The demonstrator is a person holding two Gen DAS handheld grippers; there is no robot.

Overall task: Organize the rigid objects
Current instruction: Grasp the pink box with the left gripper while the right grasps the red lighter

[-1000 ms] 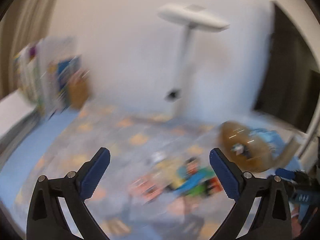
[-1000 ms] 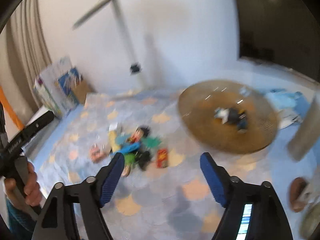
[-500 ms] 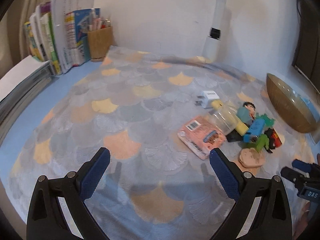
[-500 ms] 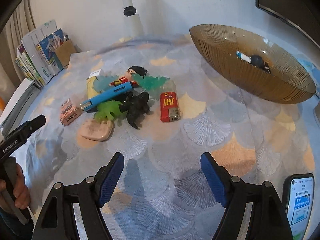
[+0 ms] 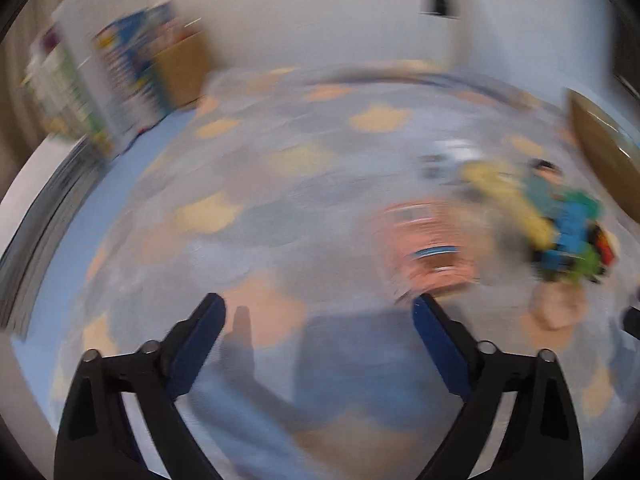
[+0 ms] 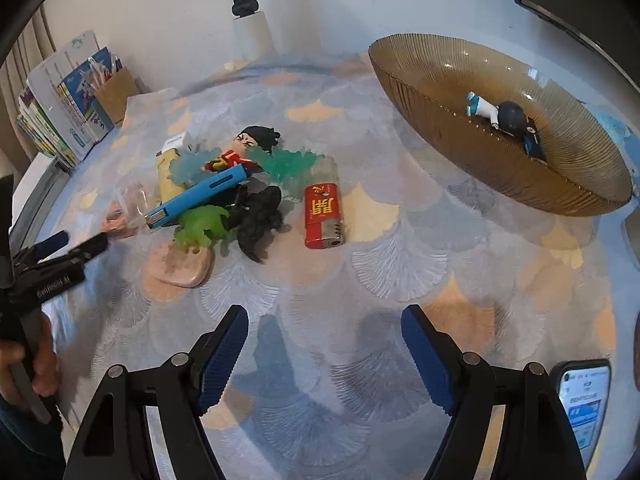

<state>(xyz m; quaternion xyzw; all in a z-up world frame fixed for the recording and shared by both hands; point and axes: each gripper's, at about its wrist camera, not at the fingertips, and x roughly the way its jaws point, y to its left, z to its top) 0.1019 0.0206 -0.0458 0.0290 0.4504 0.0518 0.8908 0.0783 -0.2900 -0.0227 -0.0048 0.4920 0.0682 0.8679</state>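
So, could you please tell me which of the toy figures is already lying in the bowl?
The dark-headed figure with white legs, alone inside the brown bowl; the other figures remain piled on the cloth.

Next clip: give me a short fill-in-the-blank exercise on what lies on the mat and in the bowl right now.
1. The lighter beside the toy pile is ____ in colour.
2. A small figure lies inside the brown ____.
3. The blue pen rests on top of the ____ of toys.
4. Nothing sits between the fingers of the right gripper; it is ____.

Missing words: red; bowl; pile; open

One amber bowl [image 6: 452,120] holding one figurine [image 6: 508,118]; one red lighter [image 6: 323,216], one blue pen [image 6: 200,196], one phone [image 6: 584,404].
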